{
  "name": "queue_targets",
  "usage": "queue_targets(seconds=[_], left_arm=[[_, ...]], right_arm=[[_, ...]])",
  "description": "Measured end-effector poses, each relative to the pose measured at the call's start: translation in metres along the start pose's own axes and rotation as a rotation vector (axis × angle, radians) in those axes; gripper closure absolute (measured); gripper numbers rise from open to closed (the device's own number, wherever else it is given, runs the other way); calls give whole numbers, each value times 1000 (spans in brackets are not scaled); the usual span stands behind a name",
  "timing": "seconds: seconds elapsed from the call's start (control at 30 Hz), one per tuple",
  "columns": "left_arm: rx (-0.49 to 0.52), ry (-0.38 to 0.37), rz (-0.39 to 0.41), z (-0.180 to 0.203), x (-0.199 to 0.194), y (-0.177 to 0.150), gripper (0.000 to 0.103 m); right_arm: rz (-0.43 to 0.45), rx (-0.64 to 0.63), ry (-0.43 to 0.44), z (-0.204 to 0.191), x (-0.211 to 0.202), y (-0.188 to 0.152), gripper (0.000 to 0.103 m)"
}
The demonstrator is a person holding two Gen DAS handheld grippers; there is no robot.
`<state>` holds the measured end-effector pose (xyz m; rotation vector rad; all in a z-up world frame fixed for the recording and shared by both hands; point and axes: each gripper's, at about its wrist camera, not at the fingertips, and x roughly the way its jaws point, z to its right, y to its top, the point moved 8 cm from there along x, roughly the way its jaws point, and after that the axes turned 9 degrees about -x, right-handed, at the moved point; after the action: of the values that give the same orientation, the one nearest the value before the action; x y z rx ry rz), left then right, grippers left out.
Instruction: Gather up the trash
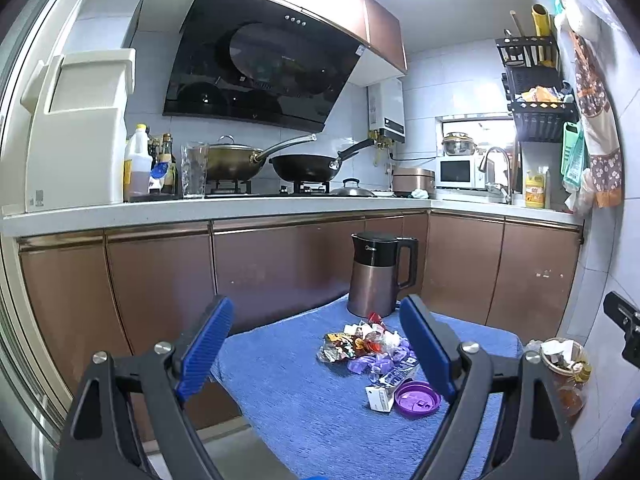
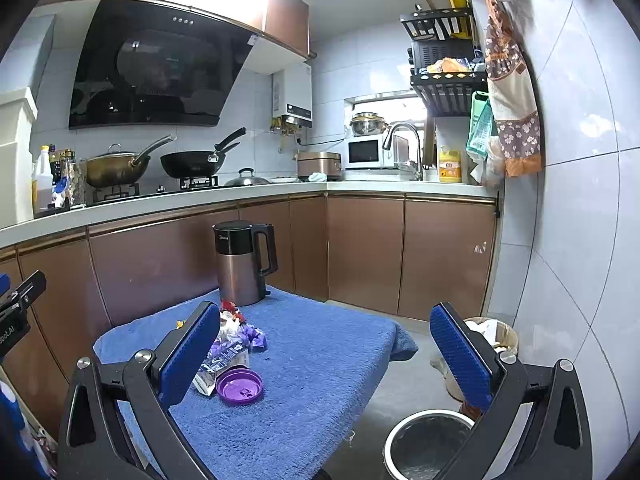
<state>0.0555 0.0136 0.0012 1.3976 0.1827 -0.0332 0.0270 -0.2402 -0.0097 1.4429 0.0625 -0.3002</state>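
Note:
A heap of crumpled wrappers [image 1: 360, 342] lies on the blue towel-covered table [image 1: 296, 404], in front of a kettle [image 1: 380, 276]. A purple lid [image 1: 417, 398] and a small white carton [image 1: 379, 398] lie nearer to me. My left gripper [image 1: 316, 308] is open and empty, above the near side of the table, with the heap just inside its right finger. In the right wrist view the wrappers [image 2: 240, 334] and purple lid [image 2: 239, 387] sit beside the left finger of my right gripper [image 2: 326, 314]. It is open, holds nothing and hovers over the table's right edge.
A steel bin [image 2: 430, 440] stands on the floor below the right gripper. A wicker basket [image 2: 494, 338] with paper in it is by the tiled wall. Brown cabinets and a counter with pans, a microwave and a sink run behind the table.

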Motion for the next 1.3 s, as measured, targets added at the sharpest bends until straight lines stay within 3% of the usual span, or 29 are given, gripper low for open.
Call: queue_targets(seconds=[0.6,1.13,1.3], left_arm=[[22,-9,8,6,0,0,18],[45,-7,-6,8,5,-4,18],[41,-16,-8,10,7,-4,18]], right_arm=[[15,32,16,4,0,-3,0],[104,42,2,6,-2,5,0],[58,54,28,4,8,-2,0]])
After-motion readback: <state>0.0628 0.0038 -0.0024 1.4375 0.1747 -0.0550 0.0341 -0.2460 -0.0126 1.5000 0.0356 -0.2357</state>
